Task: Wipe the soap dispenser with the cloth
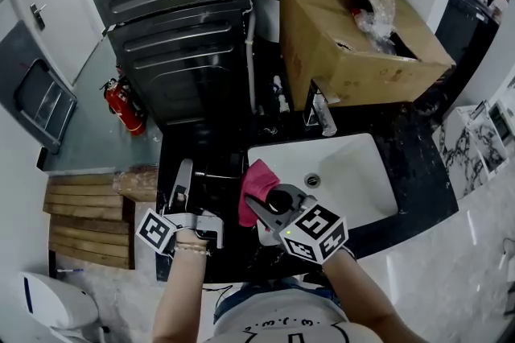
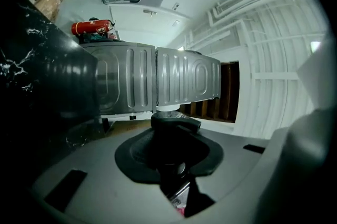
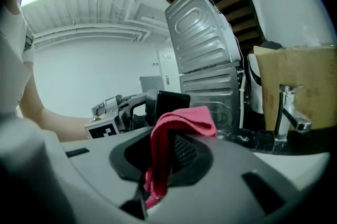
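In the head view my left gripper (image 1: 197,190) holds a black soap dispenser (image 1: 216,182) over the dark counter, left of the sink. In the left gripper view its jaws are shut on the dispenser's dark pump top (image 2: 171,122). My right gripper (image 1: 262,208) is shut on a pink cloth (image 1: 257,182), which hangs right beside the dispenser. In the right gripper view the cloth (image 3: 176,120) drapes over the jaws, with the black dispenser (image 3: 169,103) and the left gripper (image 3: 113,112) just behind it. I cannot tell whether cloth and dispenser touch.
A white sink (image 1: 354,172) with a chrome faucet (image 1: 322,114) lies to the right in the black counter (image 1: 418,196). An open cardboard box (image 1: 346,43) stands behind it. Grey ribbed metal cabinets (image 1: 185,51) and a red fire extinguisher (image 1: 125,106) are at the back left.
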Motion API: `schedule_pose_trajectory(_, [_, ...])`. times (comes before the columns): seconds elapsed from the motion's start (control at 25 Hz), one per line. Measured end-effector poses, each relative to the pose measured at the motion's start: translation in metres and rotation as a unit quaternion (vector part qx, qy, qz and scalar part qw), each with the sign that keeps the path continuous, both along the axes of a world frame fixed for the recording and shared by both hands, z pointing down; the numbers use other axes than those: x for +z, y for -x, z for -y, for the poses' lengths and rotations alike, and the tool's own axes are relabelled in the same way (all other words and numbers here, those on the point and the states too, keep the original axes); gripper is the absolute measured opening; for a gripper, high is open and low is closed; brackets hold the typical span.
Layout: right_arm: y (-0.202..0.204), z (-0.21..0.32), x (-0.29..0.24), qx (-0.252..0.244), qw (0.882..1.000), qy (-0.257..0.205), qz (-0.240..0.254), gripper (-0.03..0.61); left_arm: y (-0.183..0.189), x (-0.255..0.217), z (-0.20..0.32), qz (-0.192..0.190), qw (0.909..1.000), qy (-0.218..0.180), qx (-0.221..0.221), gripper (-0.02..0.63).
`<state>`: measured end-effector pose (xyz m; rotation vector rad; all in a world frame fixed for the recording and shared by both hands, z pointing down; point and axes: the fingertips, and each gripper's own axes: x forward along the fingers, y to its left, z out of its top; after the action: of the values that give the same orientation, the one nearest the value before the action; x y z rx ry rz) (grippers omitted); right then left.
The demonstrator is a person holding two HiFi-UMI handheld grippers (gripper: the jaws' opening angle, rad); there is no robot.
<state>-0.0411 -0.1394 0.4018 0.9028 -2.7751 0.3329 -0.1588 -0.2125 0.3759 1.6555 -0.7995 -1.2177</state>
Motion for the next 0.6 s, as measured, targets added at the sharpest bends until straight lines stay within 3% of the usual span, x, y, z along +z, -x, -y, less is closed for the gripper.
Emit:
schedule_pose_trajectory(0.24, [-0.002,-0.001,-0.003,0.004,1.000,-0.008,0.002,0.054,0.010,-0.001,-0.006,-0.040,0.9992,-0.003,0.000,0.100])
schedule_pose_trajectory(0.48, [-0.023,0.021,-0.068,0.049,0.992,-0.068,0.096,0.054,0.008,-0.007,-0.009,-0.073,0.9970,-0.015,0.020,0.100])
schedule_pose_trajectory(0.6, [-0.020,0.030,-0.087,0.050,0.989,-0.069,0.122,0.054,-0.003,-0.011,-0.012,-0.086,0.9956,-0.018,0.035,0.100])
